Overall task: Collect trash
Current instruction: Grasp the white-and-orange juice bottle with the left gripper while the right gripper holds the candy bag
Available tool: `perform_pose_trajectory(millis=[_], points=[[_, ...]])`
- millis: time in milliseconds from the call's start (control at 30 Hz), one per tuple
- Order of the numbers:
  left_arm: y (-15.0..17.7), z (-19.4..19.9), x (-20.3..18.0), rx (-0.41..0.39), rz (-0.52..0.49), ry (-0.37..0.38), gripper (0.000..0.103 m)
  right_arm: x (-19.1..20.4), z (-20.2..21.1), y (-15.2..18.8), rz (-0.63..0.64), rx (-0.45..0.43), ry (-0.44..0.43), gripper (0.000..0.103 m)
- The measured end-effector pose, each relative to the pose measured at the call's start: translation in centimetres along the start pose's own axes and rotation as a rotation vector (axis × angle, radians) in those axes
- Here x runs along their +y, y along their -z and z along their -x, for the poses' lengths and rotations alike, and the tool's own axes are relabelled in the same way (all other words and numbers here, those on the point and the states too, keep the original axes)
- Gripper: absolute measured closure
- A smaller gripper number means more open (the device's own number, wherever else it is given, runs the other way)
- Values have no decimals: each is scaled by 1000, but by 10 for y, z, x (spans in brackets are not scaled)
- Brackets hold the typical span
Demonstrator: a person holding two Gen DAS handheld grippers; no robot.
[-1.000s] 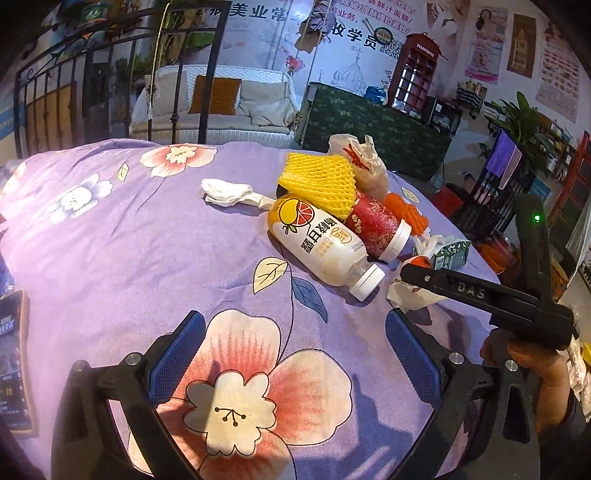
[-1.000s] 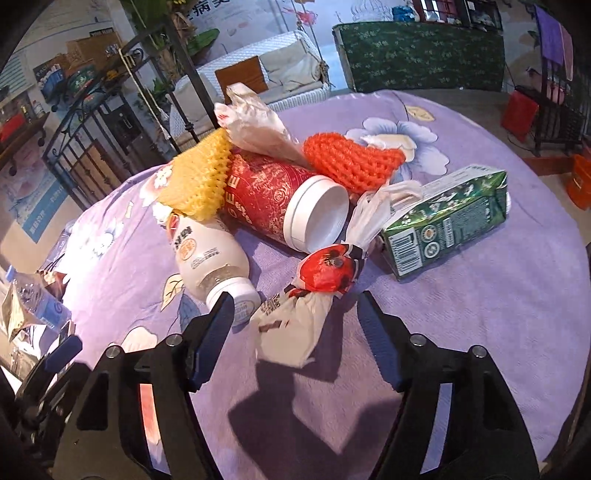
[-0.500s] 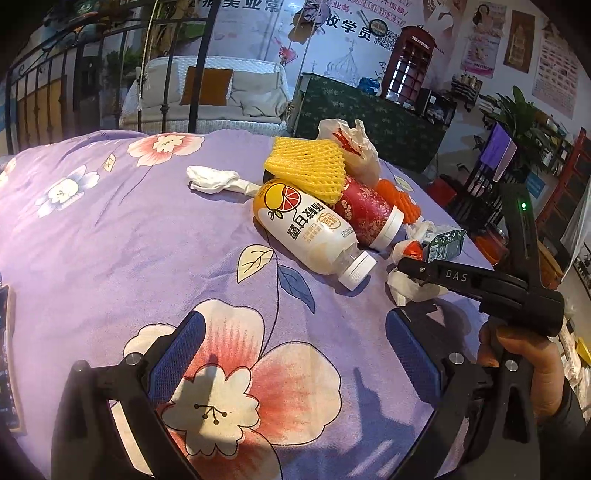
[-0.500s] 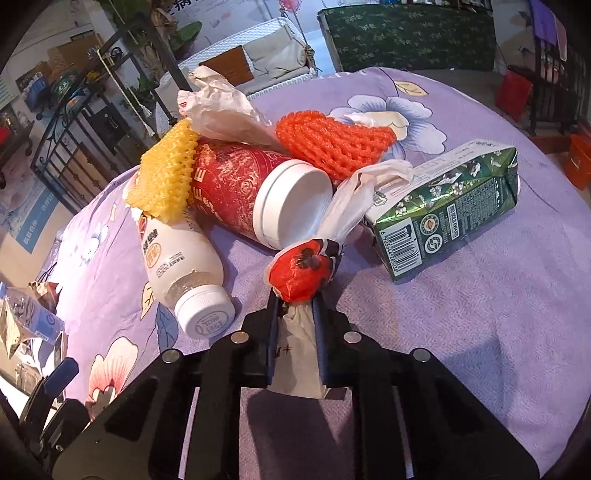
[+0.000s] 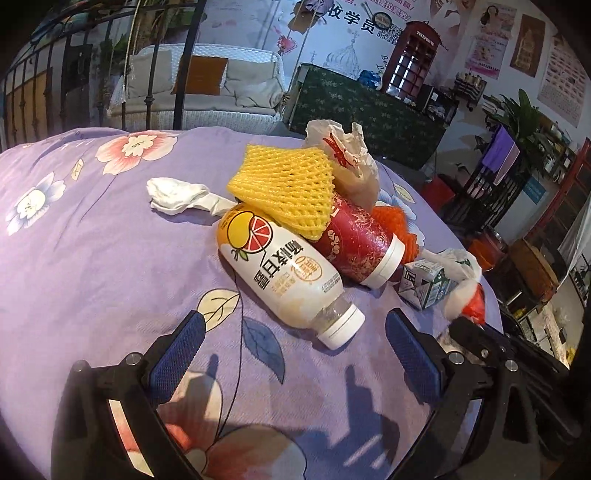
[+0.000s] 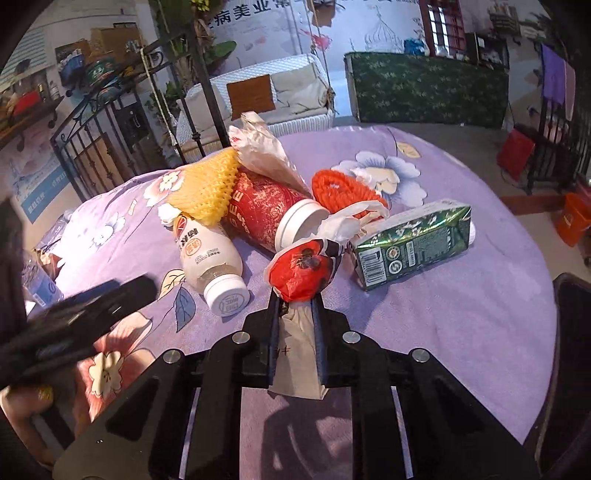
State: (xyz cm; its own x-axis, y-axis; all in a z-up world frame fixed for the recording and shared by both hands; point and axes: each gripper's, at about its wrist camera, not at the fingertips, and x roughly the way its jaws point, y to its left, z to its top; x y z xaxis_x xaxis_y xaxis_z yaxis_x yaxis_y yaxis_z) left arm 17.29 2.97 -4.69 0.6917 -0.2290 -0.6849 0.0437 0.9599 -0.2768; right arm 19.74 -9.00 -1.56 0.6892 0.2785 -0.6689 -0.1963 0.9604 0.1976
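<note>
- Right wrist view: the right tool [image 6: 295,314] is clamped on a red-and-white wrapper [image 6: 301,273], whose near end is hidden between the fingers.
- Left tool [image 5: 291,349] is held apart over the purple floral desk [image 5: 92,240]; a sofa [image 5: 207,81] is seen far behind.

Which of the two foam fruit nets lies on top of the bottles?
The yellow foam net. It rests across the white juice bottle and the red cup, while the orange foam net lies behind them on the purple cloth.

- Red phone-booth cabinet [image 5: 412,59]: sign reads "TELEPHONE".
- Red cup [image 6: 264,212]: letters "EE" legible.
- Wall banner [image 5: 364,16]: Chinese "学员".
- White bottle [image 5: 284,273]: Chinese label, inverted.
</note>
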Motion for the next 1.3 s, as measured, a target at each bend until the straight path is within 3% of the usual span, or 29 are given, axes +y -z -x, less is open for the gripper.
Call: perform_pose_trajectory(millis=[200,433,600,700,867,1300], points=[[-21,-31,4,17,75,-33,7,-3,18,10,1,-12,-3,86],[-36,-69,7,117,128,-107,7,-7,24,19,-18,5,-12,86],[-35,-83,11,181,167,-110,17,-10,24,24,-29,19,-15,86],[-32,-79,10,166,153,-112,20,-11,23,25,-33,20,-17,86],[-23,-63,18,163,167,-67,34,-11,23,26,-40,24,-18,86],[34,8,21,171,195,90,41,-21,32,30,-59,14,1,86]])
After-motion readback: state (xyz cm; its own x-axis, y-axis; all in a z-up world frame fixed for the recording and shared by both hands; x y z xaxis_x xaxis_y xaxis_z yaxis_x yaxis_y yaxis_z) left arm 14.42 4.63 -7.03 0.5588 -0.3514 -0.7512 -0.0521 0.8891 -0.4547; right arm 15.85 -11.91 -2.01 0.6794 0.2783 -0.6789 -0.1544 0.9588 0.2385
